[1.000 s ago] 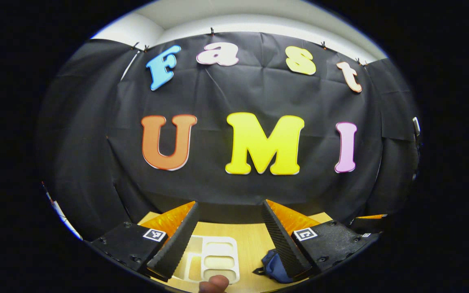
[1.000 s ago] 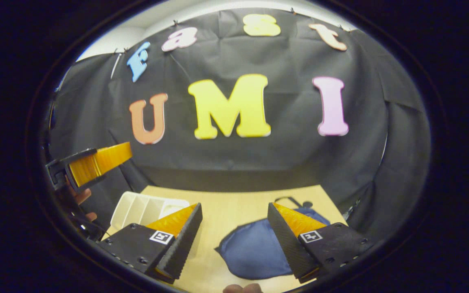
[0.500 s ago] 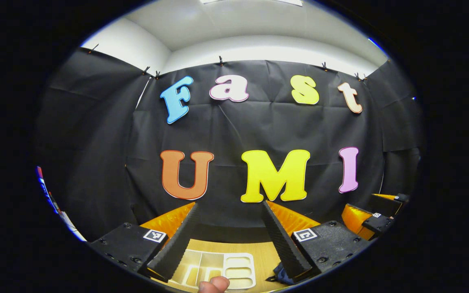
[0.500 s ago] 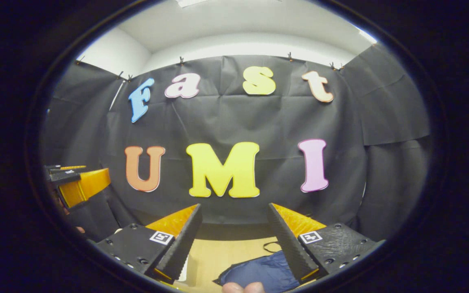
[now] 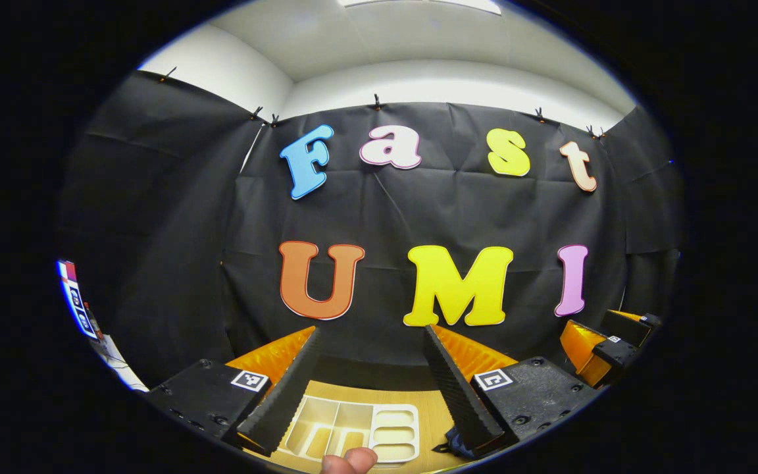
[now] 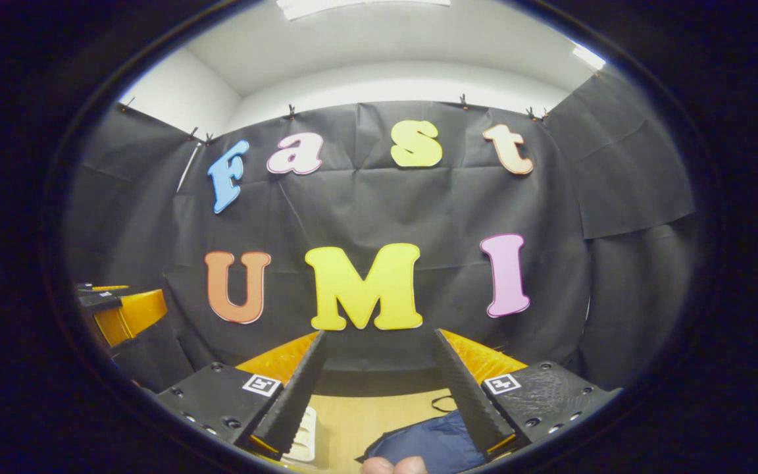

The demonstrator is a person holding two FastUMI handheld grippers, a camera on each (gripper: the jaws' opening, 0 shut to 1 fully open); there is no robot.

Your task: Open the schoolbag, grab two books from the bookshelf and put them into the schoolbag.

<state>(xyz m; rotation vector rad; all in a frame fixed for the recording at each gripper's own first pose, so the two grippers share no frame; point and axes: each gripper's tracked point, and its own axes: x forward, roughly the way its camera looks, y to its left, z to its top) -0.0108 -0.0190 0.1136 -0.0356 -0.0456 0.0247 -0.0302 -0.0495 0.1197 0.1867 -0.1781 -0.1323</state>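
Basically both tools raised level, aimed at the booth wall, likely a ready pose before reaching down. Left tool (image 5: 372,388) spread, empty; right tool (image 6: 379,388) spread, empty. Bag (image 6: 428,444) lies shut-looking on wood worktop (image 6: 359,411), white tray (image 5: 359,431) just beside bag. Pale ceiling above.

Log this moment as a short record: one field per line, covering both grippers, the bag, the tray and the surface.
left gripper: open, holding nothing, raised above the table
right gripper: open, holding nothing, raised above the table
schoolbag: dark blue, lying on the table below the right gripper
tray: white, with compartments, on the table below the left gripper
table: light wood
books: cannot tell
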